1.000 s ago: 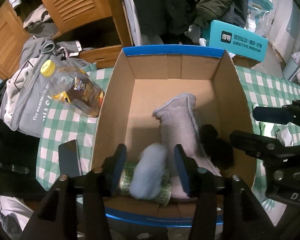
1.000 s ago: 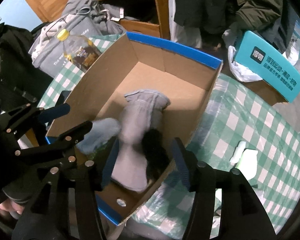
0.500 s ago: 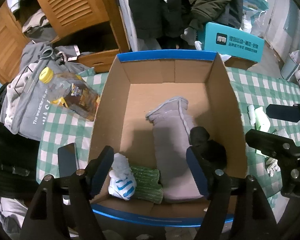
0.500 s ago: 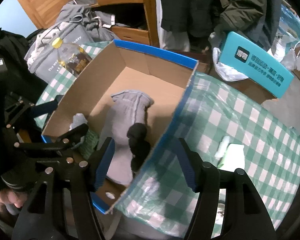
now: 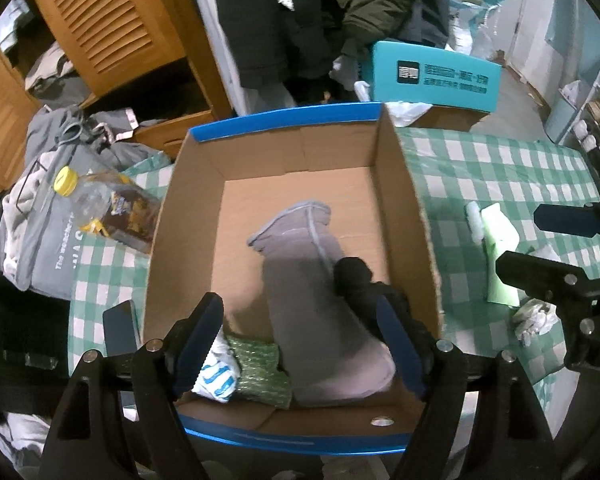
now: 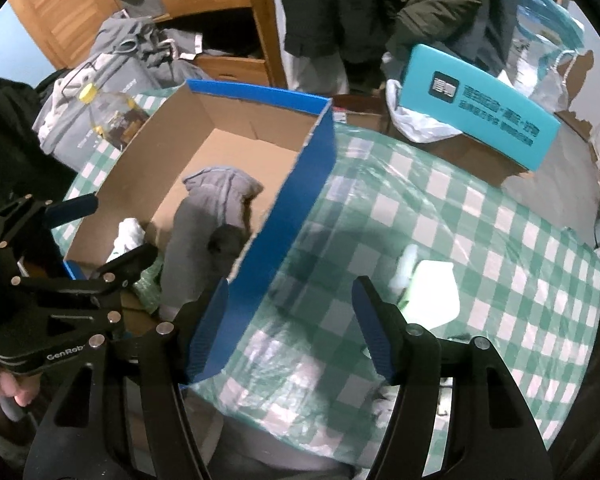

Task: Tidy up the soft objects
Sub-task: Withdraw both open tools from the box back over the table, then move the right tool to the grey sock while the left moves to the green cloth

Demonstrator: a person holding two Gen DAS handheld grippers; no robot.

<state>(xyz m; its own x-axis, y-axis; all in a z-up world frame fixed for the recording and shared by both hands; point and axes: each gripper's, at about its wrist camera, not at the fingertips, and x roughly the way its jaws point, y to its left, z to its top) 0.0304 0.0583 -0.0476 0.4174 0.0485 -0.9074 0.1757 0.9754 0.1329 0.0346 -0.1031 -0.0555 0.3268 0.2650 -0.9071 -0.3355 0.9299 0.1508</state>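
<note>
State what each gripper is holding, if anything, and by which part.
Nothing is held. The left gripper, jaws opening, stands empty above the cardboard box; the right gripper is open over the checked tablecloth.

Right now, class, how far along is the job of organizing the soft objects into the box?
Done: the grey sock, black sock, green bundle and white-and-blue sock lie in the cardboard box. In hand: nothing; the left gripper is opening, empty, and the right gripper stands open over the tablecloth. Left: pale soft pieces on the tablecloth.
</note>
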